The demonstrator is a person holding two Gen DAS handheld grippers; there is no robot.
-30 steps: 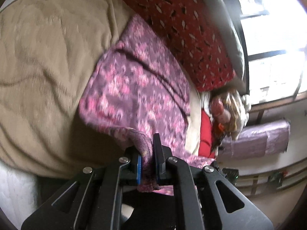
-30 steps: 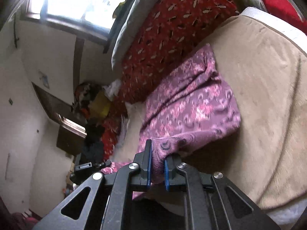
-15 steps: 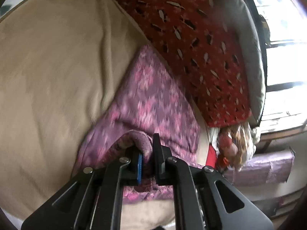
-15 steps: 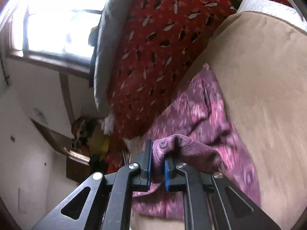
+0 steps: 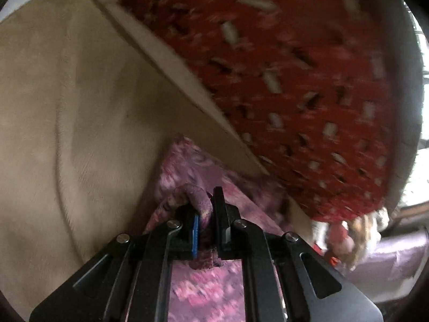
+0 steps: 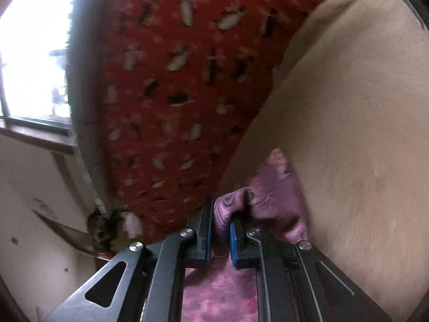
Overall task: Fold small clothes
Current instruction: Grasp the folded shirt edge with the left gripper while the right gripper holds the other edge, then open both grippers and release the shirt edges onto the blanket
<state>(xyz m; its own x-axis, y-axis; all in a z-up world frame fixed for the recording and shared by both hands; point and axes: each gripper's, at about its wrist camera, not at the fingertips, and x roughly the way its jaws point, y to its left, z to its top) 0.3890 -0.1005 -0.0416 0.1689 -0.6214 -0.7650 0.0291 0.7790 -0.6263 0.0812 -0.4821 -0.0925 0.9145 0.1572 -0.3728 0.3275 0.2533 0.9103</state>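
Observation:
A small purple-pink floral cloth (image 5: 187, 166) lies on the beige blanket (image 5: 67, 107) close to the far edge. My left gripper (image 5: 205, 214) is shut on a bunched corner of the cloth. In the right wrist view my right gripper (image 6: 221, 220) is shut on another corner of the same cloth (image 6: 273, 187). Both held corners sit over the far part of the cloth, low above it. More of the cloth shows below each gripper, blurred.
A red patterned cushion (image 5: 295, 80) with a grey edge leans along the far side of the blanket; it also shows in the right wrist view (image 6: 174, 80). A bright window (image 6: 29, 53) is behind it. A pile of clutter (image 5: 354, 230) lies beyond the cushion's end.
Both grippers have carried the held corners forward over the cloth toward the red cushion. Most of the cloth is now under or behind the grippers.

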